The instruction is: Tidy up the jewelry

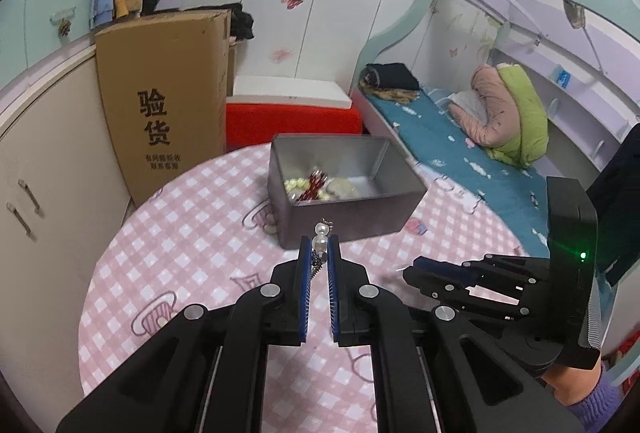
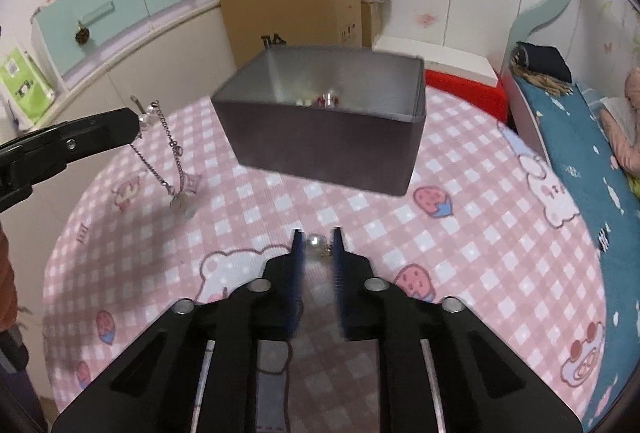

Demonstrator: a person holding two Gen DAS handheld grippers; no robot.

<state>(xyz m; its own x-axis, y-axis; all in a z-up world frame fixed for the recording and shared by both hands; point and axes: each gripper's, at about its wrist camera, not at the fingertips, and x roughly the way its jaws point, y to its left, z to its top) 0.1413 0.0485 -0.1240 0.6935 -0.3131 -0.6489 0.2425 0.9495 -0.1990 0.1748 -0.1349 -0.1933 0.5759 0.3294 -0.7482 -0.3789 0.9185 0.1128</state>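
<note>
A grey open box (image 1: 344, 201) stands on the round pink checked table (image 1: 180, 253) and holds several pearl and red jewelry pieces (image 1: 316, 185). My left gripper (image 1: 320, 243) is shut on a pearl and silver chain necklace (image 1: 321, 239) just in front of the box. In the right wrist view the necklace (image 2: 176, 161) hangs from the left gripper (image 2: 136, 121), its pendant near the cloth. My right gripper (image 2: 318, 239) is low over the table, its jaws close around a pearl earring (image 2: 314, 241). The box (image 2: 328, 141) lies beyond it.
A tall cardboard box (image 1: 164, 101) and a red stool (image 1: 292, 117) stand behind the table. A bed with a blue sheet (image 1: 460, 153) runs along the right. White cabinets (image 1: 44, 169) are on the left.
</note>
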